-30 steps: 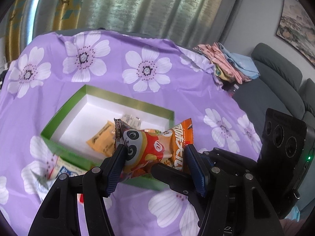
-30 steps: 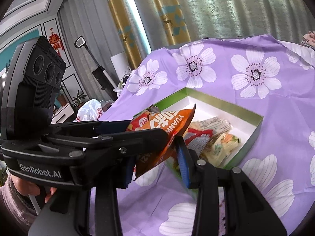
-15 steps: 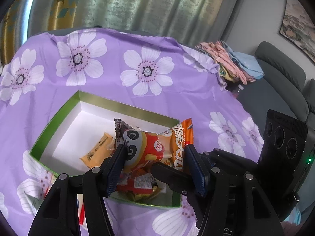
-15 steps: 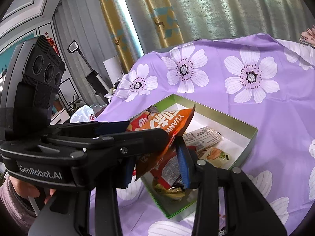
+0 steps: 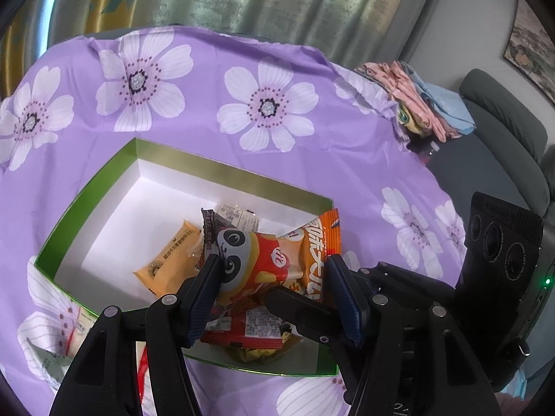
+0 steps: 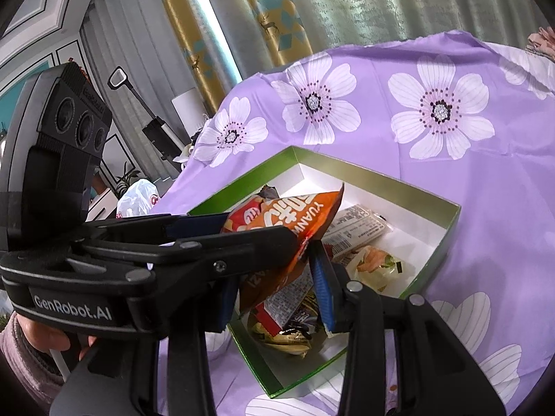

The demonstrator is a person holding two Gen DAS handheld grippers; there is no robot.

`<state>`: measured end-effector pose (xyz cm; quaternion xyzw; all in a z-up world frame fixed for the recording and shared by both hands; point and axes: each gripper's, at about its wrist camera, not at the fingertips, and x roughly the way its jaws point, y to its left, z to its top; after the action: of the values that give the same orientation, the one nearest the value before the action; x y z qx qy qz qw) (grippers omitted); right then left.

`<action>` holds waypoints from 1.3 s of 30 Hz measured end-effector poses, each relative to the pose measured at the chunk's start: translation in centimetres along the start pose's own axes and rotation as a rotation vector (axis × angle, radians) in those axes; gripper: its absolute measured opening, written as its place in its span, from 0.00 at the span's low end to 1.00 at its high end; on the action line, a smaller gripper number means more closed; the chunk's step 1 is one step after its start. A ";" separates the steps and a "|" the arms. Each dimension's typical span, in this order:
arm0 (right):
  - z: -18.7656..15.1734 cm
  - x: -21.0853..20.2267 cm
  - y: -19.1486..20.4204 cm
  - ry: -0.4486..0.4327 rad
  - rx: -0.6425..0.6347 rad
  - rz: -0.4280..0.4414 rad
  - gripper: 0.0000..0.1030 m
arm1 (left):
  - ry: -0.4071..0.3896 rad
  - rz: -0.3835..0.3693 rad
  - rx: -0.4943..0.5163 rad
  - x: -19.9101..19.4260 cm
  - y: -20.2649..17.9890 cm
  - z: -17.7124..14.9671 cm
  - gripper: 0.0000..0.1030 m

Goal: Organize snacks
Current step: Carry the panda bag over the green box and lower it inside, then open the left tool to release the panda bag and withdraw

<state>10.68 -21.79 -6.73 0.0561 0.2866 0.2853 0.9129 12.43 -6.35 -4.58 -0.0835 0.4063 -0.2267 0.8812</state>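
Both tools clamp one crinkly orange-and-red snack packet with a panda face (image 5: 263,260): the left gripper (image 5: 274,294) pinches its sides, and the right gripper (image 6: 277,270) bites its orange end. The packet hangs above the near corner of a shallow green-rimmed white cardboard box (image 5: 86,201). Inside lie an orange flat sachet (image 5: 170,263), a red wrapper (image 5: 249,329) and a pale labelled bar (image 6: 357,225). Beyond spreads the purple flowered tablecloth (image 5: 208,79).
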 end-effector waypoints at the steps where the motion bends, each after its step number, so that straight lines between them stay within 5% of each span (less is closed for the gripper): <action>1: 0.0 0.1 -0.1 0.003 0.003 0.000 0.38 | 0.004 0.001 -0.002 0.1 0.0 0.0 0.60; 25: -0.2 1.0 -0.4 0.062 0.020 -0.022 0.41 | 0.040 0.030 -0.021 1.6 0.6 -0.2 0.60; 30: -0.3 0.9 -0.3 0.064 0.017 -0.039 0.55 | 0.052 0.066 -0.033 1.6 0.7 -0.3 0.75; 39: 0.1 -0.7 0.3 0.034 -0.015 -0.105 0.77 | 0.017 0.087 -0.081 -0.7 1.0 -0.3 0.80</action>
<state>10.08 -21.96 -6.23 0.0294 0.3026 0.2397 0.9220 12.15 -5.17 -4.66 -0.0994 0.4259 -0.1723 0.8826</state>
